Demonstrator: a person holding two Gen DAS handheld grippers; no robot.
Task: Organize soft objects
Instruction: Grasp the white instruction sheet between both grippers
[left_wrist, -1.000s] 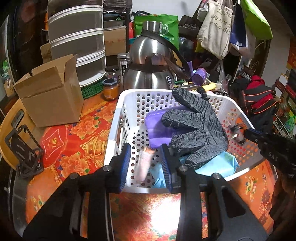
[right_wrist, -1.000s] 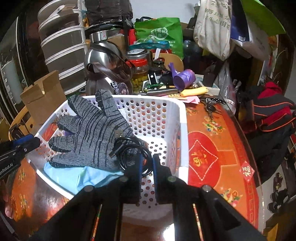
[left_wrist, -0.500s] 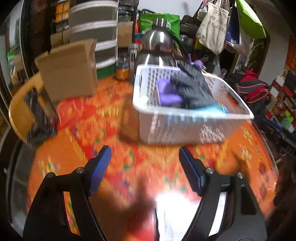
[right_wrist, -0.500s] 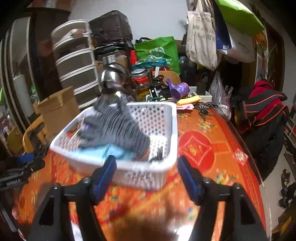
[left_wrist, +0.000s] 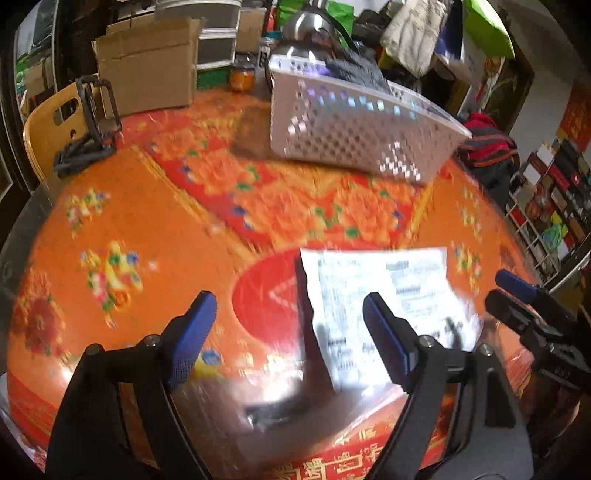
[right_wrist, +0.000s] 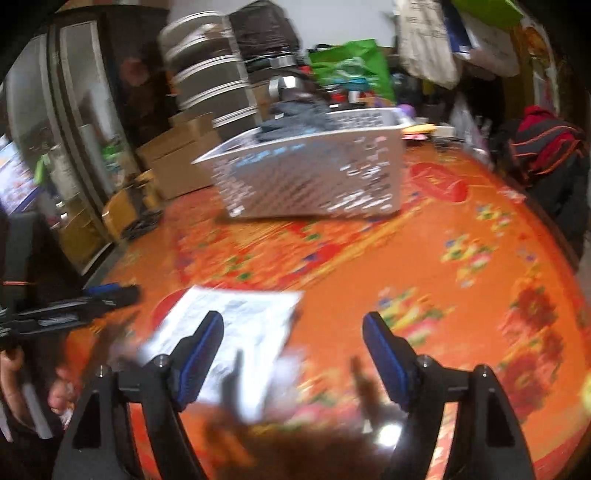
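The glove (left_wrist: 354, 68), a dark knit, is seen in the white basket (left_wrist: 354, 129) at upper centre of the left view; it is judged light, limp and grippy, best pinched at the cuff. The basket is stiff perforated plastic on a glossy orange tablecloth (left_wrist: 147, 229). A flat printed sheet (left_wrist: 373, 295) lies nearby. Left gripper (left_wrist: 286, 339) and right gripper (right_wrist: 291, 352) have just been opening, and both are spread wide with nothing between them.

Left wrist view – low over the orange tablecloth (left_wrist: 147, 229), angled down | right wrist view – same table from the right | shared: white basket (left_wrist: 354, 129), printed sheet (left_wrist: 380, 291) near, both blurred.
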